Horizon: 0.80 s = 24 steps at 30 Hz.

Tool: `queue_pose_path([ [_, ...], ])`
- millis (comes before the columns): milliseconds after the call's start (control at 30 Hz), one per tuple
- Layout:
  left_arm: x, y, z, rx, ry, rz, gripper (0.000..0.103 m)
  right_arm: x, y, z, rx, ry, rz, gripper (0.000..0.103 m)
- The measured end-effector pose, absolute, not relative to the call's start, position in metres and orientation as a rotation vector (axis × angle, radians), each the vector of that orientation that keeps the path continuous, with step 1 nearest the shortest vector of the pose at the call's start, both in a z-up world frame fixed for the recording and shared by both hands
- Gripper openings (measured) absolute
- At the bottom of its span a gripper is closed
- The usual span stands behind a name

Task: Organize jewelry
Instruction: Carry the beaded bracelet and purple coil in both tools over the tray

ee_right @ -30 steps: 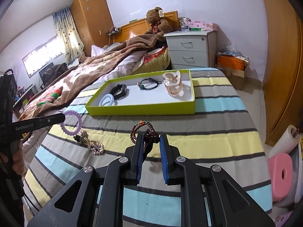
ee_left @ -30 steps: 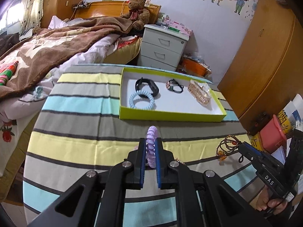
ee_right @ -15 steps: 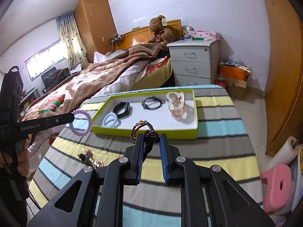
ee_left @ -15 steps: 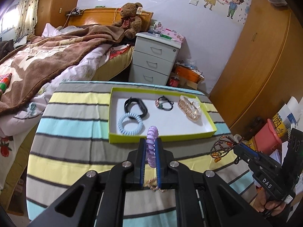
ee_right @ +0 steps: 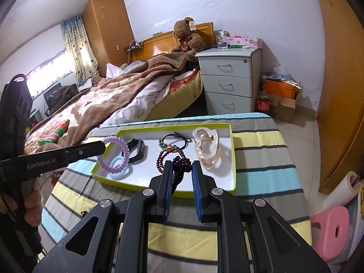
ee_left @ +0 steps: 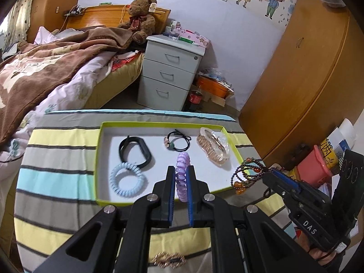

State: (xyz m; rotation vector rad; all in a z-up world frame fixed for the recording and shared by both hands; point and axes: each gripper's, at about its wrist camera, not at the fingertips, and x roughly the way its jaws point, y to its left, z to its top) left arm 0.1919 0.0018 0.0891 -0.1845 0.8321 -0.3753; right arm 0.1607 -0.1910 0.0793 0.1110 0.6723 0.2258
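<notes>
My left gripper (ee_left: 181,170) is shut on a purple coil hair tie (ee_left: 182,175) and holds it above the front of the green-rimmed white tray (ee_left: 159,201). My right gripper (ee_right: 181,166) is shut on a dark beaded bracelet (ee_right: 175,157) with orange beads, above the tray's front rim (ee_right: 204,192). The bracelet also shows in the left wrist view (ee_left: 246,174), and the purple tie in the right wrist view (ee_right: 113,154). In the tray lie a light blue coil tie (ee_left: 127,179), a black band (ee_left: 135,151), a black hair elastic (ee_left: 178,141) and a clear hair claw (ee_left: 212,146).
A gold brooch (ee_left: 169,260) lies on the striped tablecloth (ee_left: 56,179) near me, below the left gripper. A bed (ee_left: 45,68), a grey drawer unit (ee_left: 170,72) and a wooden wardrobe (ee_left: 307,79) stand beyond the table. A pink stool (ee_right: 332,229) is at the right.
Both grippers have risen and moved forward from the tablecloth to above the tray's front edge, each still holding its piece.
</notes>
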Motion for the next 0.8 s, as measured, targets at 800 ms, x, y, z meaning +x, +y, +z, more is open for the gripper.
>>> queue_pose_path([
  [800,0.254,-0.037,0.033,-0.148,0.967,-0.384,0.010,0.206,-0.209,0.032,0.059,0.831,0.193,0.017],
])
